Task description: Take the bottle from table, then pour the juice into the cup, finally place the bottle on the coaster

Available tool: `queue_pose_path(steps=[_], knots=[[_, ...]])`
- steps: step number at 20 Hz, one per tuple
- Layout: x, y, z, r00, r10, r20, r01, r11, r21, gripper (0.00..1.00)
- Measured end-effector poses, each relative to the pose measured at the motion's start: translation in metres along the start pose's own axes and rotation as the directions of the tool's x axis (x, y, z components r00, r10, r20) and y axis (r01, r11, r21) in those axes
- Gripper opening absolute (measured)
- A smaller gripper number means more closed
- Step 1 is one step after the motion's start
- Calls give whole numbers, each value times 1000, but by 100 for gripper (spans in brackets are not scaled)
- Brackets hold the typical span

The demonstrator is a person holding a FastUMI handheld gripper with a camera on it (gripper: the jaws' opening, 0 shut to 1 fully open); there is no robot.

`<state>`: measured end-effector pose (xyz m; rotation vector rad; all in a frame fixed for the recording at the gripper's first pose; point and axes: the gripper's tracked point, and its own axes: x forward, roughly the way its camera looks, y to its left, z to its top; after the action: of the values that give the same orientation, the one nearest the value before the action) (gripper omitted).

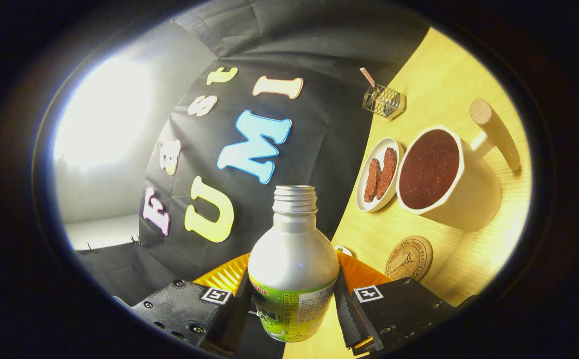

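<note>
Silver metal and a green label mark the one bottle (293,269), which sits clamped between the two fingers of the tongs (293,299), both pressing its sides; its cap is off and the threaded neck points up and away. The view is tilted, so the bottle seems lifted clear of the table (449,85), though its base is hidden behind the fingers and I cannot tell for sure. Taking the bottle looks done.

Just beyond the fingers, to the right, lies one round cork coaster (408,258), bare, so the last step is left. Beyond the coaster stands one pale cup (461,179) with a wooden handle; dark red fills it near the brim, so the pour seems done or close to it, as a judgement. The bottle's mouth is not over the cup now.

Beside the cup, touching or nearly so, is one small white dish (376,174) holding two brown strips. Farthest off, near the booth wall, one small wire holder (383,101) stands with one striped straw

What remains, as I read it: carry the bottle to the coaster and let go
</note>
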<state>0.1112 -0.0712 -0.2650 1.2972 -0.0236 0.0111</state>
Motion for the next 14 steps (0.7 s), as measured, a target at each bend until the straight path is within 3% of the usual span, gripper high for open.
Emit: queue_pose_path(steps=[14], knots=[[9,-1,12,996,23,85,-49,950,310,74]])
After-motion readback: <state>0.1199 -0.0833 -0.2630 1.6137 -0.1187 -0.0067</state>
